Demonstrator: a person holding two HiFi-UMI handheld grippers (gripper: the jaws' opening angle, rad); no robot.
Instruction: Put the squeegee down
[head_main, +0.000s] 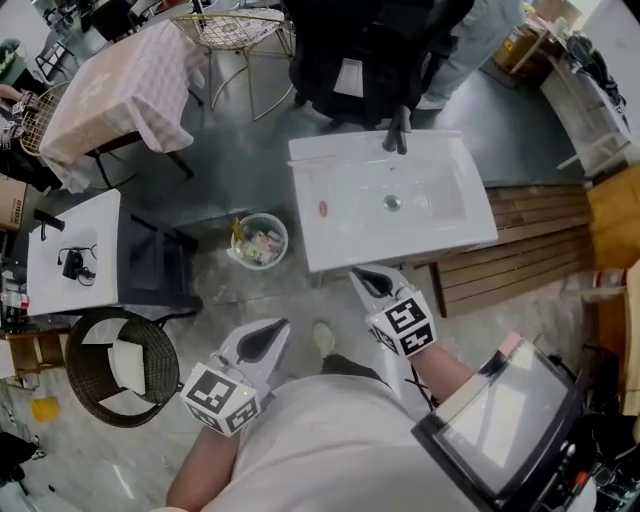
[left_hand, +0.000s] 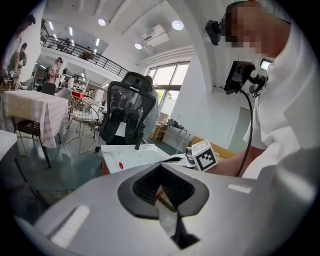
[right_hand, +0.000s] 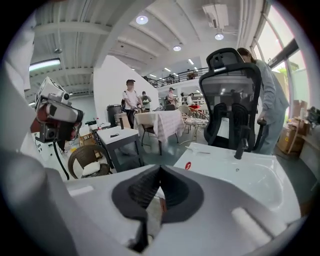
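Holding nothing: left tongs (left_hand: 160, 169), right tongs (right_hand: 159, 171) both closed.

**Bright Hall, Heavy Fisheye**

Round ceiling lights (left_hand: 177, 24) and tall windows (left_hand: 167, 85) lit the hall brightly, with soft shadows. Both gripper views bowed towards dark, vignetted edges. The nearest foreground seemed slightly soft. The white sink (head_main: 390, 200) glared mildly.

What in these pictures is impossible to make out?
- Squeegee: found in no view.
- Bin contents: too small, head view.
- Red sticker on the sink: print too small, head view.
- Person behind the office chair: partly hidden by it, right gripper view.
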